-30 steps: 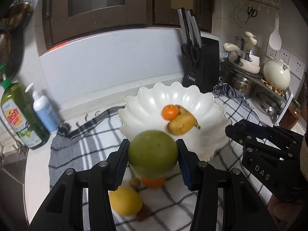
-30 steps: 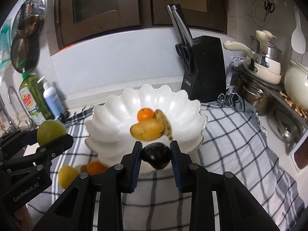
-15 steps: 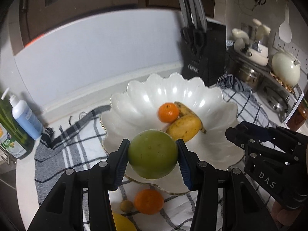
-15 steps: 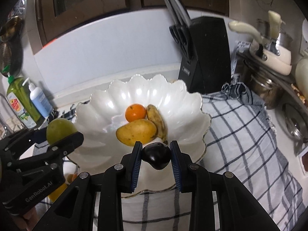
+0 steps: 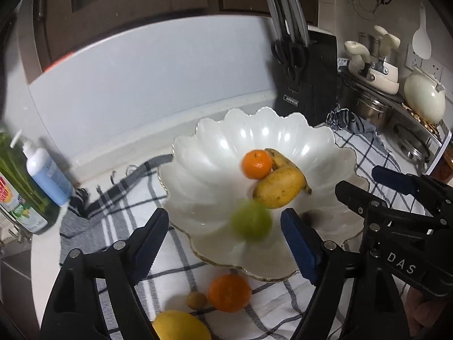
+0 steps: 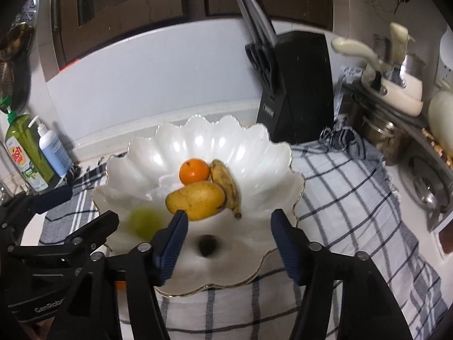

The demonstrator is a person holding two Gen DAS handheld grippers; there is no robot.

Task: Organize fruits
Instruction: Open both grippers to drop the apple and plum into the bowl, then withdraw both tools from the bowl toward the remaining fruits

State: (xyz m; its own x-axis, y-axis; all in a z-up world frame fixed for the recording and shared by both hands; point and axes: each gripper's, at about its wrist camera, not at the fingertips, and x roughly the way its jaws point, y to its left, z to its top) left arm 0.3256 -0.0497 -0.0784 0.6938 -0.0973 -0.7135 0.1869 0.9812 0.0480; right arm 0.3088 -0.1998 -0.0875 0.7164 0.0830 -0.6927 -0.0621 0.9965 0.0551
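Green fruit [image 5: 250,223] and dark fruit [image 6: 207,246], both blurred, sit low in bowl [image 5: 215,130] beside mango [image 5: 279,187]. Left gripper [image 5: 225,238], right gripper [image 6: 228,236] spread wide, empty. Left outside: orange [image 5: 230,292], lemon [image 5: 181,325].

The scalloped bowl [image 5: 215,155] was glossy white with a thin gold rim. In it lay an orange tangerine [image 5: 257,164], a yellow mango [image 5: 277,187], a brown-speckled banana [image 6: 226,184], a blurred green fruit [image 5: 251,223] and a dark plum [image 6: 208,245]. The cloth [image 6: 354,198] was white with dark checks.
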